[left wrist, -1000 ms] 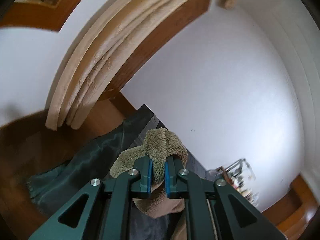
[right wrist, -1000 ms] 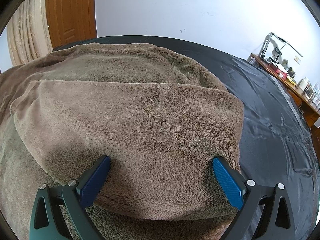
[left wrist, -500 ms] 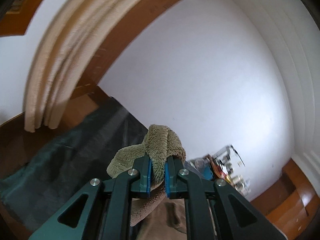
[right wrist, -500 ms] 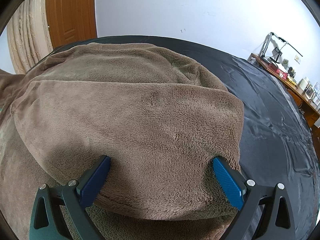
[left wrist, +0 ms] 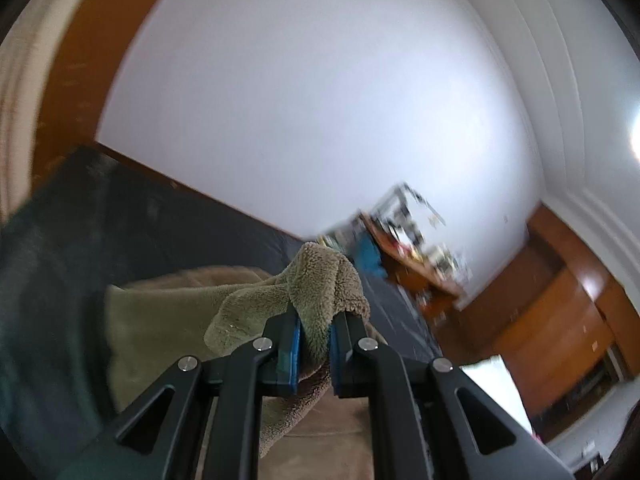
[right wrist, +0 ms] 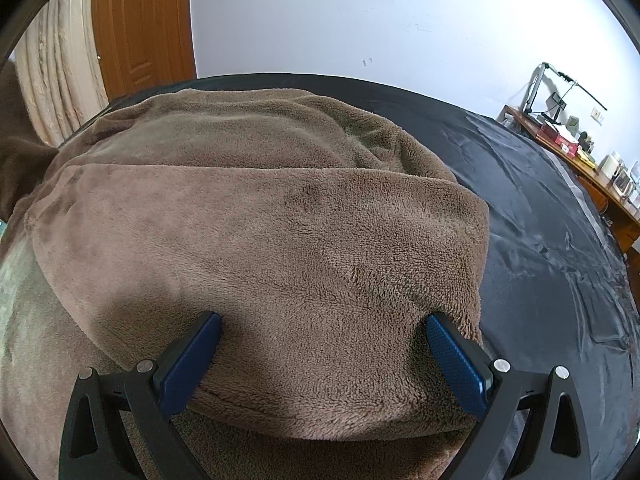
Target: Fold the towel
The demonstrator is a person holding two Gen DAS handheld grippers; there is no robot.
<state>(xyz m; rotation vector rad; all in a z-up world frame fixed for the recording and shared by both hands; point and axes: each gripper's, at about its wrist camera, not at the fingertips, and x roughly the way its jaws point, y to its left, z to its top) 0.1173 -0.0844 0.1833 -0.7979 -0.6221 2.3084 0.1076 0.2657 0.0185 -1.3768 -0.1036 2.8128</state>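
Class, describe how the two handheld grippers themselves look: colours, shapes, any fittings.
The left gripper and right gripper match: black frames with triangular cut-outs, round silver pivot screws, and flat blue textured pads lining the jaws. No cables, markings or sleeves show.

I see a plain white wall (right wrist: 320, 20) behind a bed covered in a black satin sheet (right wrist: 540, 208). At the left stands a brown panelled wooden door (right wrist: 140, 28), with a cream curtain (right wrist: 56, 80) hanging just beside it. Along the right wall runs a wooden desk (right wrist: 576, 164) crowded with small items, a desk lamp arm (right wrist: 560, 80) rising over it. From my left camera, blurred, stepped white ceiling moulding (left wrist: 560, 80) curves overhead, and wooden cabinets (left wrist: 560, 320) fill the far corner.
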